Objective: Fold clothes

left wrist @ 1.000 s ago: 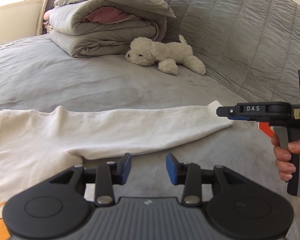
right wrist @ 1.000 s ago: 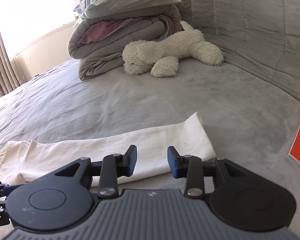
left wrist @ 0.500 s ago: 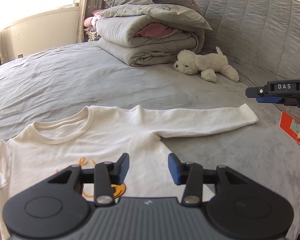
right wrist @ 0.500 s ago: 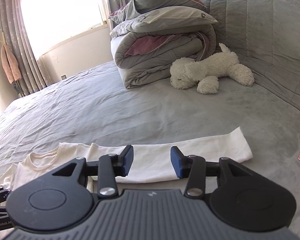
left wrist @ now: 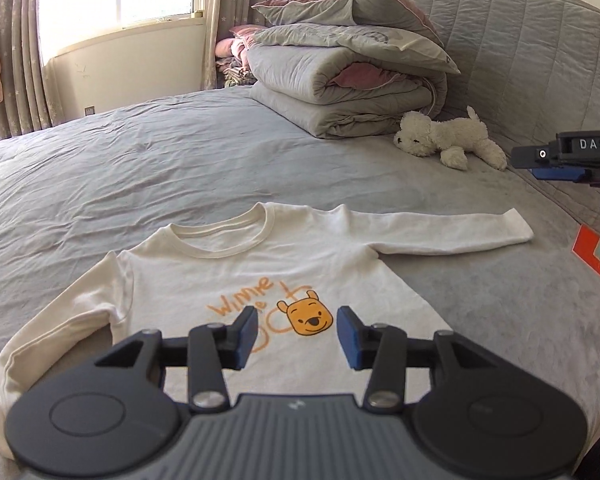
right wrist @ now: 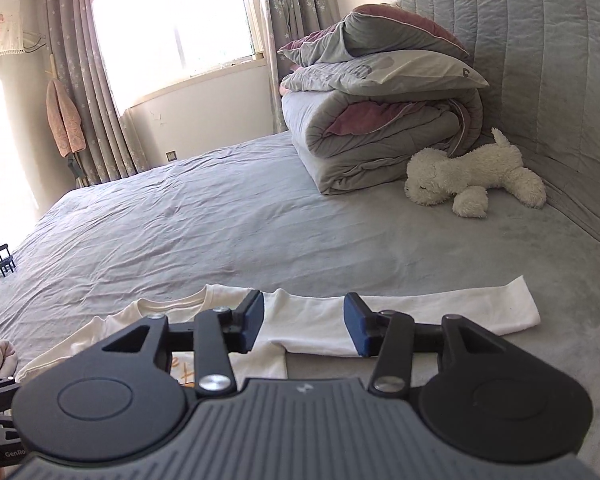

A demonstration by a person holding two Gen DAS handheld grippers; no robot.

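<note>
A cream long-sleeved shirt (left wrist: pixel 260 276) with an orange bear print lies face up on the grey bed, collar away from me. Its right sleeve (left wrist: pixel 452 234) stretches straight out to the right; its left sleeve (left wrist: pixel 56 336) bends down along the body. My left gripper (left wrist: pixel 296 334) hovers open above the chest print, holding nothing. My right gripper (right wrist: pixel 304 328) is open and empty above the shirt's right shoulder and sleeve (right wrist: pixel 420 316). In the left wrist view the right gripper's fingers (left wrist: pixel 556 164) show side-on at the far right, raised above the bed.
A folded grey and pink duvet with pillows (left wrist: pixel 348 76) is stacked at the headboard, and a white plush dog (left wrist: pixel 448 140) lies beside it. A red booklet (left wrist: pixel 596 256) rests near the bed's right edge. Wide grey sheet (left wrist: pixel 140 168) spreads to the left.
Both grippers have pulled back and risen from the right sleeve's cuff, so the whole shirt now shows. Both stayed open and empty.
</note>
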